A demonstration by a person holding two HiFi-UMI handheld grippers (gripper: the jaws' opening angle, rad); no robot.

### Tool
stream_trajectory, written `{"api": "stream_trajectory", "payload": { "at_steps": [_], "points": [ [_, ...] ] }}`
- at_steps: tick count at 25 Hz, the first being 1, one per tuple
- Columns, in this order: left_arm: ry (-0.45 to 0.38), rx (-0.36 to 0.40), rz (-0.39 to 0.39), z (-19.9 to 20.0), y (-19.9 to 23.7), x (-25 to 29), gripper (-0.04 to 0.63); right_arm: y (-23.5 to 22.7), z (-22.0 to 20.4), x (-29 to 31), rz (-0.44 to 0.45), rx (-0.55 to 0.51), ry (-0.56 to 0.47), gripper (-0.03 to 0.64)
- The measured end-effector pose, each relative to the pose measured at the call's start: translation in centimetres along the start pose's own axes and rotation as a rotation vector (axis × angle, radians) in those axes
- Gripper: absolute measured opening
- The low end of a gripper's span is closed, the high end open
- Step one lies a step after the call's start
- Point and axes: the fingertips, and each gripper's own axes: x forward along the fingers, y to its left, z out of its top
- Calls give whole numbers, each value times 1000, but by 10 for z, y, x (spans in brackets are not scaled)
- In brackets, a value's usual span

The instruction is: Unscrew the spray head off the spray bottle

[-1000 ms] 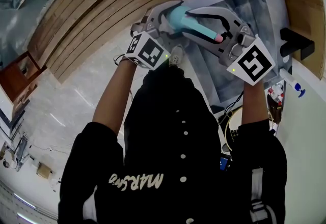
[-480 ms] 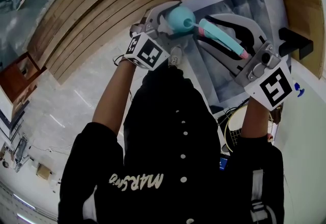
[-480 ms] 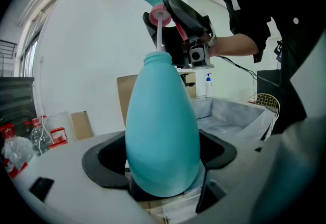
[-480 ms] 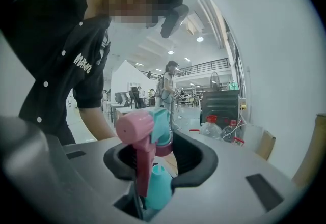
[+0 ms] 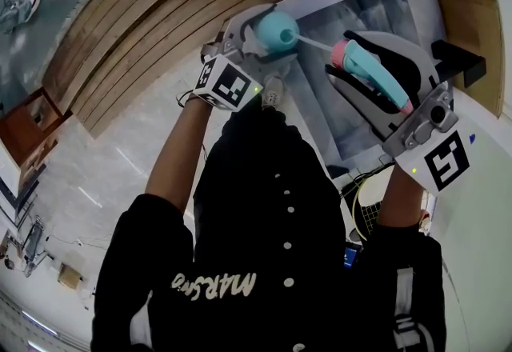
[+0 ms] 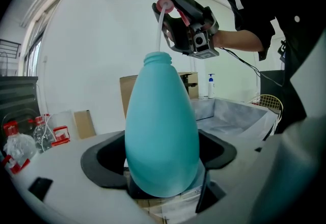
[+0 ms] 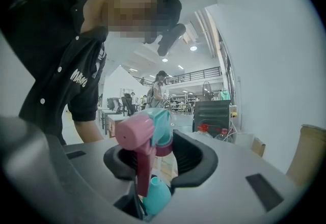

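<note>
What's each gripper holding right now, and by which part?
Left gripper: teal spray bottle, around its lower body. Right gripper: unscrewed spray head, by its middle.

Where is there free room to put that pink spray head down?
The grey-lined bin looks bare inside, all around the spray bottle and spray head held over it. It's crowded by its near corner, where cables lie.

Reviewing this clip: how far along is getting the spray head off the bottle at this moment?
Done: the spray head is unscrewed, and the neck of the bottle stands bare. In hand: the left gripper is shut on the bottle, and the right gripper is shut on the spray head, held apart from it. The dip tube runs down to the neck. Left: drawing the tube fully clear, it seems.
</note>
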Motion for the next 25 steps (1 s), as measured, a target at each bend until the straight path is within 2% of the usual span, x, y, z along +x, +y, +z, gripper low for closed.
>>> {"api": "stream_trajectory", "payload": {
  "at_steps": [7,18,22,25],
  "points": [
    [-28,-19,19,3,0,-4,409,-4,9,-7,-30,20,-27,155],
    [-34,-2,46,16,1,-17,408,5,34,-14,-31,18,-74,155],
    [-54,-6,66,31,0,-36,409,9,49,-24,-63,13,-100,155],
    [-75,15,77,47,-2,-59,408,8,60,-36,-122,-3,-116,155]
  ]
}}
